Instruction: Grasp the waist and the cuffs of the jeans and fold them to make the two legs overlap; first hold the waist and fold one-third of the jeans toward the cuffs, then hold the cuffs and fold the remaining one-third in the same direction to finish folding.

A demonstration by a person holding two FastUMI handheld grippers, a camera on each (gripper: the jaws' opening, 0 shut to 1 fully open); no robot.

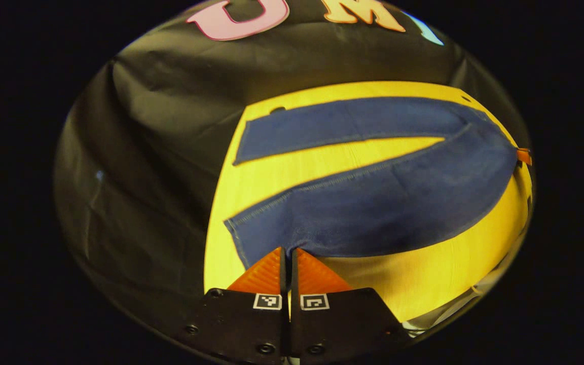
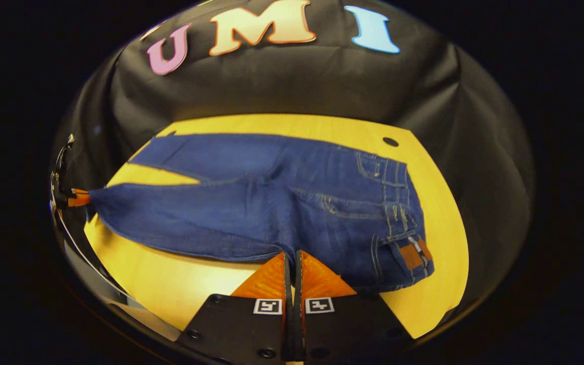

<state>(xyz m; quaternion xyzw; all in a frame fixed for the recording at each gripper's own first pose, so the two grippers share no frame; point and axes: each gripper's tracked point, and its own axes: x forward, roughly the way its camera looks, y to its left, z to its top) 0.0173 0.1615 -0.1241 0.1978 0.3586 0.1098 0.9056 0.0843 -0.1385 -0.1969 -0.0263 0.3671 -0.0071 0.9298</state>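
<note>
The jeans (image 2: 271, 203) lie flat on the yellow wooden counter (image 2: 170, 284), spread open with both legs apart in a narrow V, so bare counter shows as a wedge between them. No container stands on the counter. The denim is dark blue with lighter stitching along the seams. In the right gripper view the waist end sits at the right, with belt loops, a pocket edge and a brown patch (image 2: 412, 255) at the waistband; the legs run off to the left.

The left gripper (image 1: 289, 251) sits at the near leg's cuff (image 1: 251, 238), its fingers drawn together with only a slim gap; whether cloth is pinched between them I cannot tell. The right gripper (image 2: 292, 255) sits at the near edge of the jeans by the seat, fingers likewise nearly closed, and its hold on the fabric is unclear too.

A round hole (image 2: 390, 142) marks the counter's far corner.
</note>
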